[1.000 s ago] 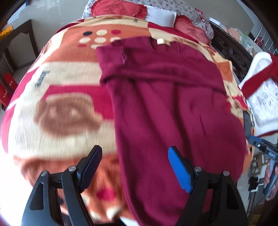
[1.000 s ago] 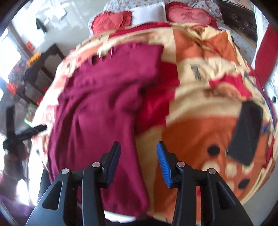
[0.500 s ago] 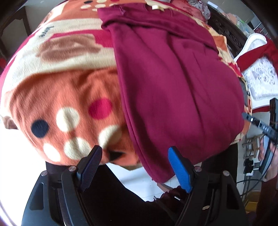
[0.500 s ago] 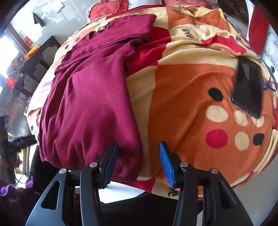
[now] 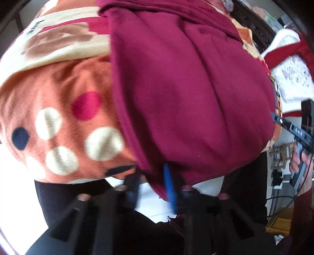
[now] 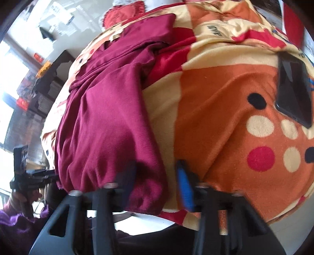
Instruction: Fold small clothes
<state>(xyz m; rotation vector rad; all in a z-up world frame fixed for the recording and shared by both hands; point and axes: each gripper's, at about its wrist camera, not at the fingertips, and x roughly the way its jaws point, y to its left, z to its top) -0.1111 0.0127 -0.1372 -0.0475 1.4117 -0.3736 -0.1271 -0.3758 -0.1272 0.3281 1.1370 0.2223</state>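
Note:
A maroon garment (image 5: 186, 88) lies lengthwise on a bed covered by an orange, cream and red blanket (image 5: 58, 88), its hem hanging over the near edge. My left gripper (image 5: 153, 186) is shut on the hem's left corner, with cloth pinched between the black and blue fingers. In the right wrist view the same garment (image 6: 102, 121) fills the left half. There my right gripper (image 6: 156, 184) stands open at the hem's right corner, with the cloth between its fingers. Each gripper also shows at the edge of the other's view, held in a hand.
A dark phone (image 6: 294, 90) lies on the blanket (image 6: 215, 117) at the right. Red pillows (image 6: 121, 13) sit at the bed's head. A white and red cloth (image 5: 294, 78) hangs to the right of the bed. A dark side table (image 6: 55, 68) stands to the left.
Both grippers came down and back to the bed's near edge. The left jaws went from wide open to shut on the garment's hem. The right jaws stay open.

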